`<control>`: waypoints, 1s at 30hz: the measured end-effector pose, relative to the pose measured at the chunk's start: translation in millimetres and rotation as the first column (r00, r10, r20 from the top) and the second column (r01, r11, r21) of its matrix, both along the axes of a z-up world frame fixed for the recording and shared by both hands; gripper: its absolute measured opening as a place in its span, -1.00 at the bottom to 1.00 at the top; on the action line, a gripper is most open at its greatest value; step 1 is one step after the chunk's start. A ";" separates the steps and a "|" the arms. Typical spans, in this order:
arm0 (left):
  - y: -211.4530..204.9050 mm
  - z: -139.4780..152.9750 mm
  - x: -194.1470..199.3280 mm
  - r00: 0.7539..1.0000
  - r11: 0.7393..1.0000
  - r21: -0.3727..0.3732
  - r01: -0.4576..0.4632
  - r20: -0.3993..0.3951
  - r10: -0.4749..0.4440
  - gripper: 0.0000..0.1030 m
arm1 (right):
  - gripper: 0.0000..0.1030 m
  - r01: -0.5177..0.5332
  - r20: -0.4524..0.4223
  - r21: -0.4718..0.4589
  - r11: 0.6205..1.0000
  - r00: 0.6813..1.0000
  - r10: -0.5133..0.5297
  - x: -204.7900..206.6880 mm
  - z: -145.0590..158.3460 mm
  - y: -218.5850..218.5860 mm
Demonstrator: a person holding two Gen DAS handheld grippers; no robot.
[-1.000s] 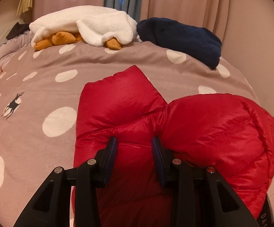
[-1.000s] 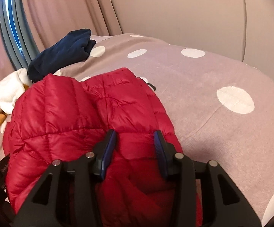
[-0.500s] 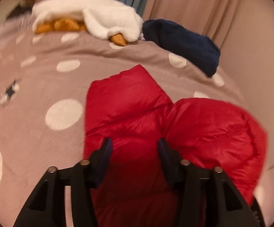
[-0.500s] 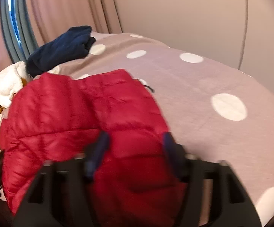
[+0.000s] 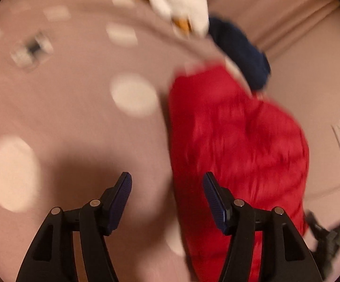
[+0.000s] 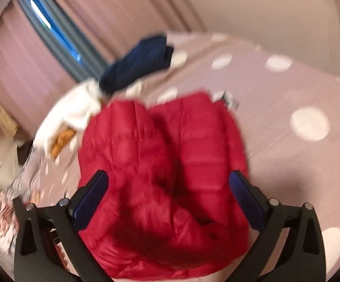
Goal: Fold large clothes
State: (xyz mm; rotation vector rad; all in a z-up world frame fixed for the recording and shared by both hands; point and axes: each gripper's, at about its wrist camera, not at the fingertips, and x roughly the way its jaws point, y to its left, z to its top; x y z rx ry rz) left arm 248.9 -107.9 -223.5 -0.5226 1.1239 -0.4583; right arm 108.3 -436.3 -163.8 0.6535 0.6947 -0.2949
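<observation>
Left gripper stood part-spread w/ nothing btwn its fingers, jaws having just been opening; we saw only bare bedspread under the gap. Right gripper was spread wide, jaws also just opening, pads off the fabric.

Surface: mauve bedspread w/ pale polka dots, covering the whole bed. Pink curtains hung behind it, w/ a strip of window showing btwn grey-blue drapes, and a plain wall on the far side. Navy garment and white fleece pile lay near the curtain end, orange cloth under the fleece.

Red puffer jacket lay bunched on the bedspread. From our left cam it sat just right of the gap, behind the right-hand finger. From our right cam it lay directly below and ahead, filling the space btwn the open fingers. Both views were blurred.
</observation>
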 end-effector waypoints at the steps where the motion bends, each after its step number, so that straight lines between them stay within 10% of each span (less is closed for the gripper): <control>1: -9.5 -10.0 1.4 0.998 0.997 -0.045 0.056 -0.028 -0.057 0.18 | 0.99 -0.009 -0.022 0.042 0.999 1.000 0.010 3.7 -14.2 -3.5; 5: -24.6 -19.4 5.8 0.997 0.987 -0.135 0.082 0.017 -0.081 0.18 | 1.00 -0.058 0.074 0.292 0.955 0.997 0.038 -1.8 -56.5 -27.1; 13: -33.8 -43.0 28.9 0.980 0.891 -0.433 0.140 -0.067 -0.187 0.18 | 1.00 -0.106 0.061 0.282 0.953 0.994 0.092 6.5 -67.2 -34.4; 22: -49.1 -7.9 8.0 0.983 0.959 -0.235 0.161 0.124 -0.135 0.24 | 1.00 -0.117 0.050 0.235 0.965 0.993 0.108 14.4 -66.6 -28.3; 30: -61.3 -3.8 16.1 0.989 0.918 -0.370 0.141 0.096 -0.114 0.27 | 1.00 -0.132 0.056 0.217 0.967 0.991 0.122 14.3 -65.8 -25.1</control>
